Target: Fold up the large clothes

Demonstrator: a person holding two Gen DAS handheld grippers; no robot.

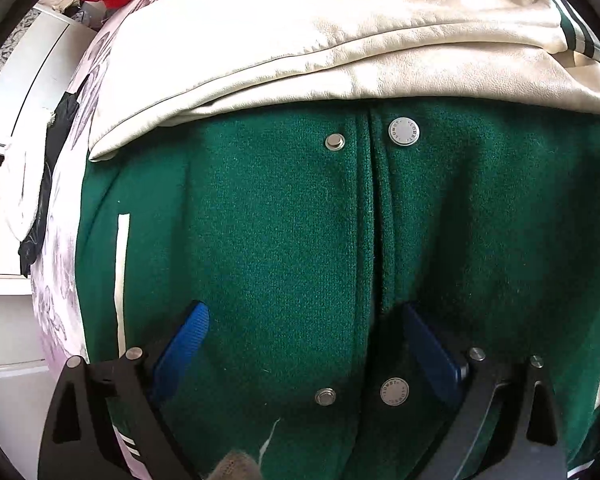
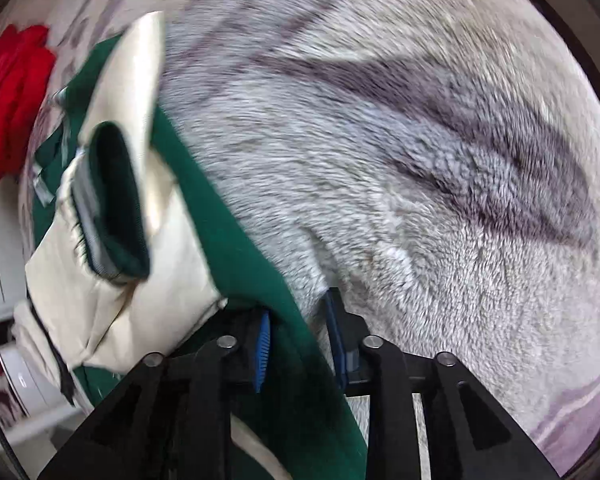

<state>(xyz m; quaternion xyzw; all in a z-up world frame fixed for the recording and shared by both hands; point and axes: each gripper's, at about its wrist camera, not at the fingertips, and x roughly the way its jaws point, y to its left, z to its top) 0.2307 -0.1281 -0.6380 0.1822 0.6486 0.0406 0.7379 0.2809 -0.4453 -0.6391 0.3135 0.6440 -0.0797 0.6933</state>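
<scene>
Jacket: green wool varsity jacket (image 1: 284,240) with cream leather sleeves, flat on fluffy grey-white blanket with dark purple pattern (image 2: 420,160).
Front: placket closed, up the middle of left wrist view; round silver snap buttons (image 1: 403,132) along it.
Sleeve: cream leather sleeve (image 1: 300,40) folded across jacket body, above the snaps in left wrist view.
Cuff: dark green ribbed cuff (image 2: 116,200) with pale stripes, at end of a cream sleeve in right wrist view.
Left claw (image 1: 300,344): wide open, pointing steeply down over jacket front, blue pads either side of placket, nothing gripped.
Right claw (image 2: 298,340): narrow gap, green jacket edge between blue pads; grip vs. just-between cannot tell, view motion-blurred.
Background: red fabric (image 2: 12,100) bunched at far edge of blanket; white furniture (image 1: 28,80) beside it, black cloth (image 1: 56,168) hanging off the blanket's edge.
</scene>
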